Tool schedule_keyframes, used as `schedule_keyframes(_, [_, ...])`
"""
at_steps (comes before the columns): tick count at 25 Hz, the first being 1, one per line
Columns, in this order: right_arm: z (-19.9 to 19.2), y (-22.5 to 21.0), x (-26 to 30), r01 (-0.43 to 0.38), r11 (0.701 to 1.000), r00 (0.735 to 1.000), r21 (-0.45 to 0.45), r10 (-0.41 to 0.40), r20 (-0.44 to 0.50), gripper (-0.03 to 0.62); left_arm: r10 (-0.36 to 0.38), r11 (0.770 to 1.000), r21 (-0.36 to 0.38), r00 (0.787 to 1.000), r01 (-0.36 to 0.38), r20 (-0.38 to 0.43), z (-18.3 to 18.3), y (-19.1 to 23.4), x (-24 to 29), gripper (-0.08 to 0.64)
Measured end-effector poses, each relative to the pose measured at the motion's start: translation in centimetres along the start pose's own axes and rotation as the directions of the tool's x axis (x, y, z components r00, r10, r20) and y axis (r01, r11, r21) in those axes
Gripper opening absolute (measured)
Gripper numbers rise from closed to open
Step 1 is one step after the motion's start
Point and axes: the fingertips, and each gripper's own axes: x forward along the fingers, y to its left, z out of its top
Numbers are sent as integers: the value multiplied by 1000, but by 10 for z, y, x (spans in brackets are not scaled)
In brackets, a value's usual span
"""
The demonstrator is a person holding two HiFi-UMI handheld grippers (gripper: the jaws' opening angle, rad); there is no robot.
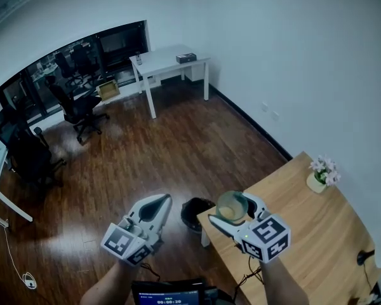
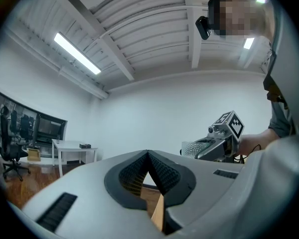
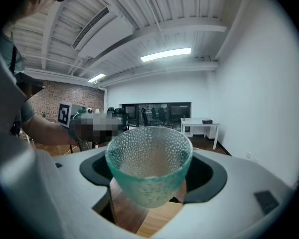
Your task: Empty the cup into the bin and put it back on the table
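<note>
A clear green-tinted dimpled glass cup [image 1: 232,206] stands upright in my right gripper [image 1: 233,207], which is shut on it, above the near-left corner of the wooden table [image 1: 317,234]. In the right gripper view the cup [image 3: 149,166] fills the space between the jaws; I cannot tell what is inside it. The black bin [image 1: 195,213] sits on the floor just left of that corner. My left gripper [image 1: 160,203] hangs left of the bin with its jaws closed together and empty; its own view shows the pads [image 2: 162,176] meeting, with the cup [image 2: 194,147] off to the right.
A small pot of pink flowers [image 1: 322,173] stands at the table's far edge by the wall. A white desk [image 1: 168,62] and office chairs [image 1: 79,110] are across the dark wood floor. A laptop screen [image 1: 168,294] sits below my hands.
</note>
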Motion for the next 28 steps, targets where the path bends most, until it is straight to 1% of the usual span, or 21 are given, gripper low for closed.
schedule_keyframes(5, [2,-13,20,4,1000,1000,5,-4,-20,399,12,1000,10,1000,-12,7,2,19,16,-9])
schedule_keyframes(10, [10,-28,44,48,999,998,-6,-48,-40,399,0,1000,-2,1000,0,13,0,51,33,-9])
schedule_keyframes(13, [12,-37,59,81,997,995,-4,-81,-61,399,-36,999,-24,999,35,-7,-12,71,44,-9])
schedule_keyframes(15, [16,-44,70,107,994,992,7,-107,-65,399,-64,997,-37,998,64,0,-11,85,54,-9])
schedule_keyframes(16, [18,-47,76,122,992,990,7,-122,-69,399,-76,996,-39,997,77,7,-9,93,58,-9])
schedule_keyframes(19, [24,-56,93,164,986,983,8,-163,-78,399,-103,994,-35,995,102,-17,-20,116,67,-9])
schedule_keyframes(22, [29,-68,109,197,980,978,28,-194,-79,399,-135,990,-45,991,134,-19,-25,134,80,-9])
schedule_keyframes(25, [32,-76,122,232,972,969,38,-228,-94,399,-173,984,-46,985,172,-9,-25,151,90,-9])
schedule_keyframes(28, [33,-83,131,269,962,958,39,-263,-115,399,-222,974,-28,975,223,19,-22,159,98,-9])
